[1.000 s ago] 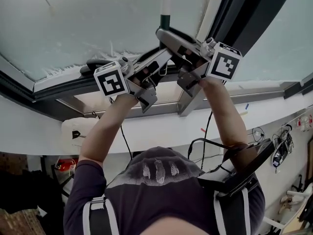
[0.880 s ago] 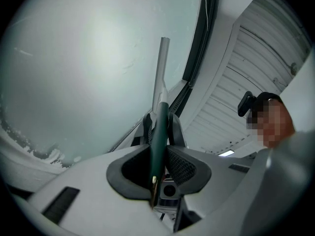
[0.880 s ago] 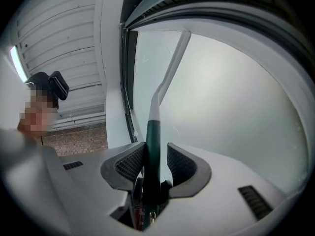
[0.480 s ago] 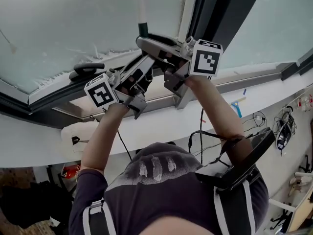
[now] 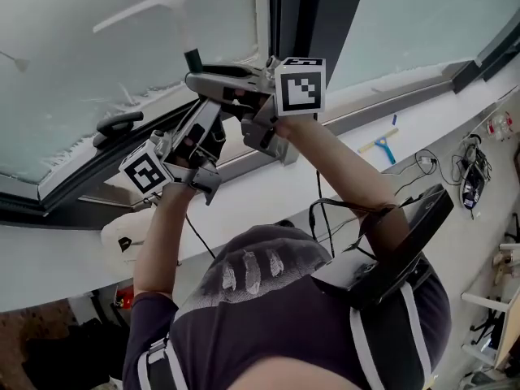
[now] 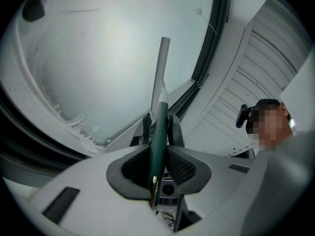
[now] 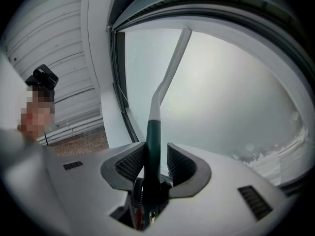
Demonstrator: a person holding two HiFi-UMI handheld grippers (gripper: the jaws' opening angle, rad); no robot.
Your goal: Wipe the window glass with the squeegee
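One white-bladed squeegee (image 5: 162,6) with a dark green handle stands up against the window glass (image 5: 73,71), far from the person and toward the left of the pane. Its blade slants upward to the right. Whether the blade edge presses on the pane cannot be told.

Both tools grasp the handle. In the left gripper view, the left gripper (image 6: 159,132) is clenched on the green grip of the squeegee (image 6: 158,117). The blade shows there only edge-on, as a thin grey strip. In the right gripper view, the right gripper (image 7: 156,156) holds the same squeegee (image 7: 153,132), with the handle's butt sunk out of sight between the pads. From the head view the two sets of jaws overlap (the tips are hard to separate).

A ragged white frosty band (image 5: 106,108) lines the pane's near edge, beside a black window lever (image 5: 116,123). A dark frame post (image 5: 317,15) rises just right of the blade. Well to the right, on the white sill (image 5: 244,193), lies a small blue-and-yellow tool (image 5: 380,147), too small to identify.
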